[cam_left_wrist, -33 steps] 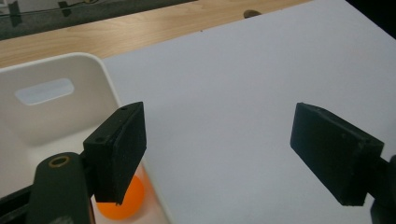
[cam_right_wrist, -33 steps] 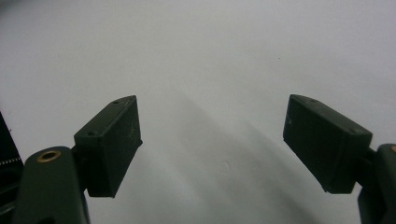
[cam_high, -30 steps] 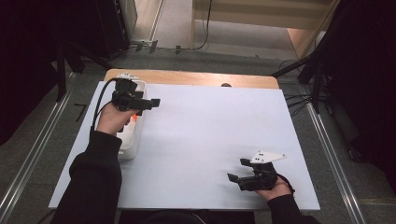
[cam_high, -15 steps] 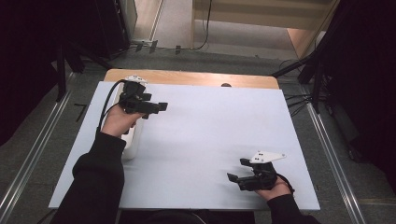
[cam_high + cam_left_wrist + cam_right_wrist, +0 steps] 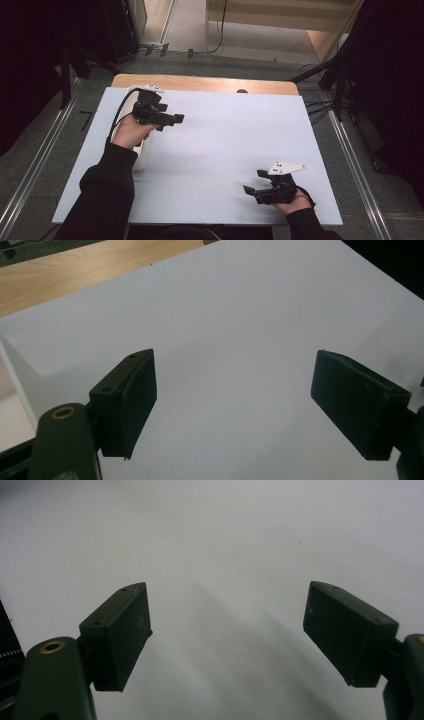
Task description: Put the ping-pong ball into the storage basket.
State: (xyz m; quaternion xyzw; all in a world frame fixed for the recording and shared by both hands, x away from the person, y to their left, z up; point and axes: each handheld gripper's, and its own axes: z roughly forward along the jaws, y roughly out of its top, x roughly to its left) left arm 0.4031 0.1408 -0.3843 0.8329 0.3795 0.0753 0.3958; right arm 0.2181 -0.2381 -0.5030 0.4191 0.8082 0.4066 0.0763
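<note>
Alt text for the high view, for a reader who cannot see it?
A person's two hands each hold black tongs over a white tabletop. The left tongs hover open beside a white oblong object at the left edge; the right tongs sit open near the front right corner.

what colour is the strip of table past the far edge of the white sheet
Light wood, tan table strip beyond the white sheet; the high view shows it best.

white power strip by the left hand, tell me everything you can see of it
The white object is long with rounded corners and looks like smooth plastic; whether it is a power strip I cannot tell. It lies flat on the pale sheet near the sheet's left edge, running lengthwise away from the person. The left hand and its sleeve cover much of it. The left gripper is above its far end, jaws open and holding nothing. No sockets or switch can be made out.
</note>
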